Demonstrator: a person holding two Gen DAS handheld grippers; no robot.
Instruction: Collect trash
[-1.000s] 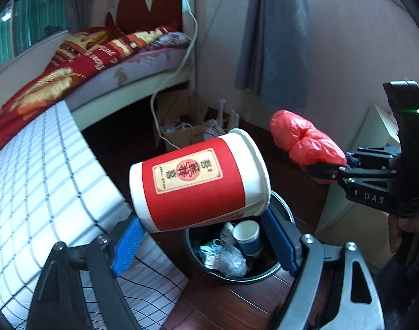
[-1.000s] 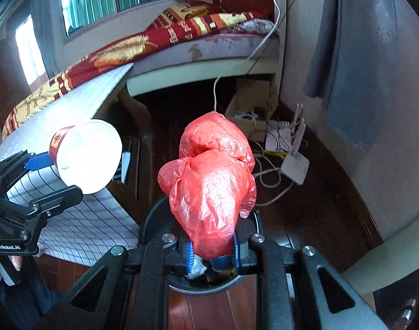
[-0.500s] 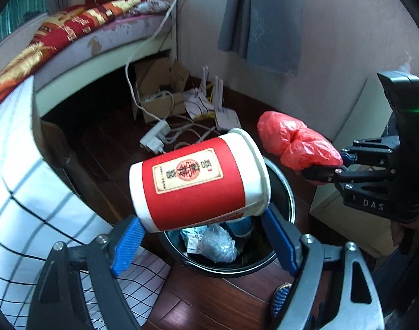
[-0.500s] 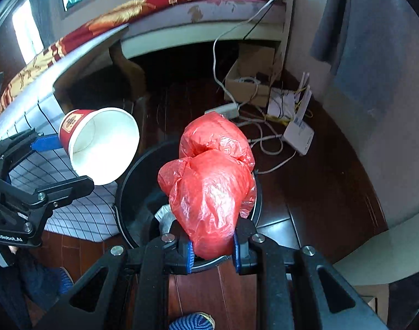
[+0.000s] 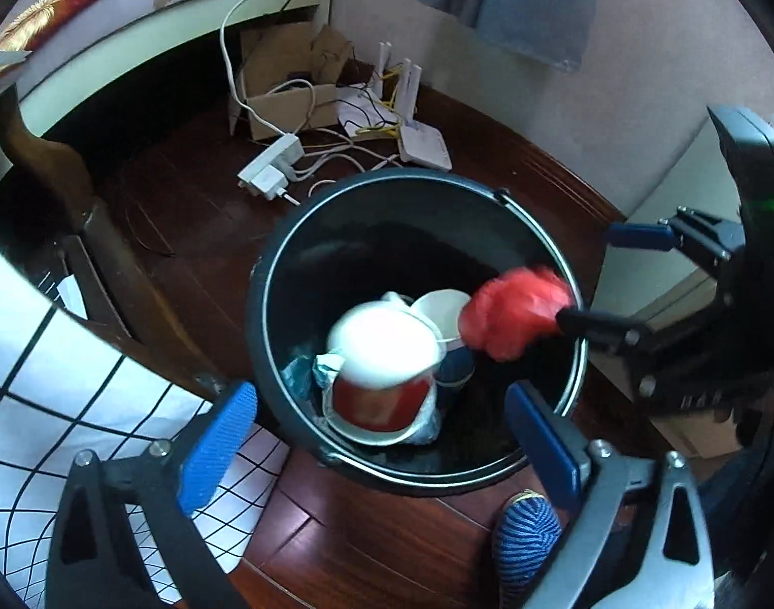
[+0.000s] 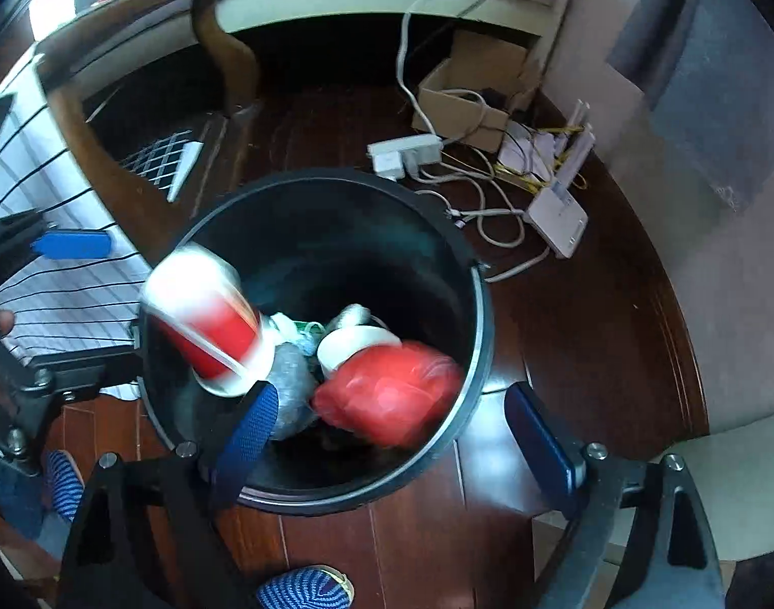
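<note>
A black bin (image 5: 285, 254) stands on the wooden floor below both grippers, with cups and wrappers inside. The red paper cup (image 5: 381, 370) is blurred in mid-fall inside the bin, free of my left gripper (image 5: 381, 449), whose jaws are opening with nothing between the blue pads. The red plastic bag (image 6: 392, 396) is also blurred, dropping into the bin (image 6: 478, 304) beyond my right gripper (image 6: 397, 436). Its jaws are opening too, and the pads do not touch the bag. In the right wrist view the cup (image 6: 209, 330) falls near the bin's left wall.
A power strip (image 5: 270, 172), cables, a white router (image 5: 422, 142) and a cardboard box (image 5: 285, 81) lie on the floor beyond the bin. A checked tablecloth (image 5: 57, 396) and a dark wooden leg (image 5: 107, 264) are on the left. A blue striped shoe (image 5: 529, 533) is near the bin.
Both grippers sank toward the bin and tipped downward. Both opened, and the red cup and the red bag left their pads and fell into the bin.
</note>
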